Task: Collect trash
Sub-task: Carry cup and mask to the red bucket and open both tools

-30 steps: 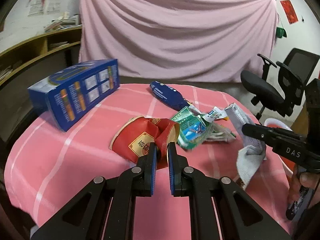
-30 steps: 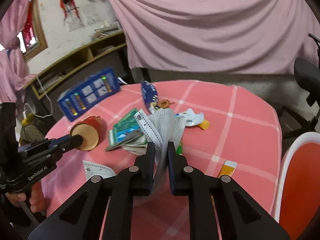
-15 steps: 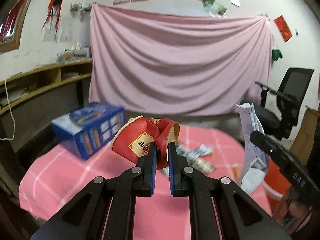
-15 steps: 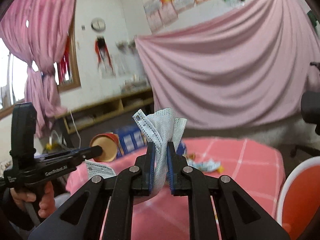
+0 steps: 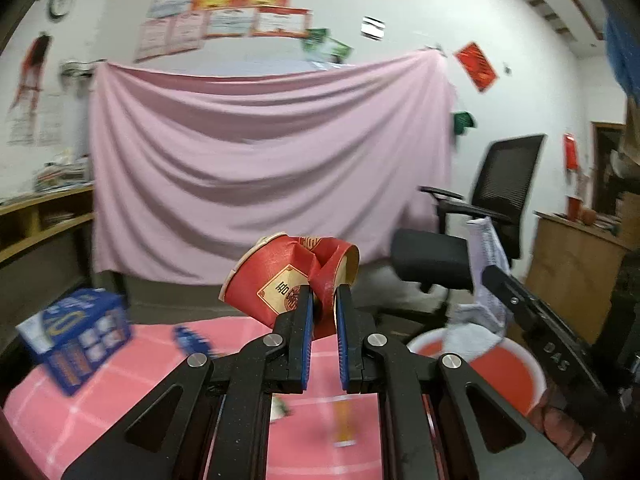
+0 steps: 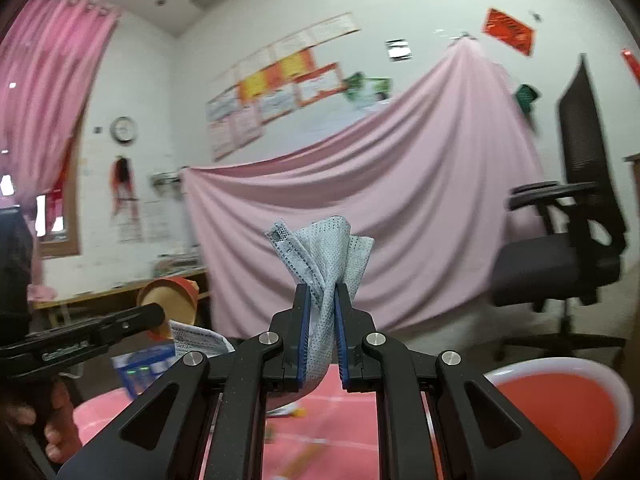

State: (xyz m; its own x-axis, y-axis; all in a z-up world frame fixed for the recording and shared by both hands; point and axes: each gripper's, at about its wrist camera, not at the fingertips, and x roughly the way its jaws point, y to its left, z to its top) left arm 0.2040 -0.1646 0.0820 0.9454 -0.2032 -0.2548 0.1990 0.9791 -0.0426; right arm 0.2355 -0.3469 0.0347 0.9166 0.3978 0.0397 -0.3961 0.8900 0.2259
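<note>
My left gripper [image 5: 322,296] is shut on the folded wall of a crushed red paper cup [image 5: 280,280], held up in the air above the pink table [image 5: 168,360]. My right gripper [image 6: 322,294] is shut on a crumpled pale blue face mask [image 6: 324,252], also lifted. In the left wrist view the right gripper [image 5: 496,276] shows at the right with the mask [image 5: 486,248] hanging above a red bin with a white rim [image 5: 508,372]. In the right wrist view the left gripper [image 6: 158,314] and the cup [image 6: 170,300] show at the left, and the bin [image 6: 560,404] sits at lower right.
A blue box [image 5: 76,332] and a dark blue wrapper [image 5: 192,340] lie on the pink checked tablecloth, with small scraps near its front. A black office chair [image 5: 472,236] stands beyond the bin. A pink sheet [image 5: 260,168] hangs on the back wall; wooden shelves [image 5: 36,220] run along the left.
Both grippers rose off the table and swung to the right toward the bin, carrying the cup and the mask. The views tilted up, so the littered tabletop dropped almost out of sight.
</note>
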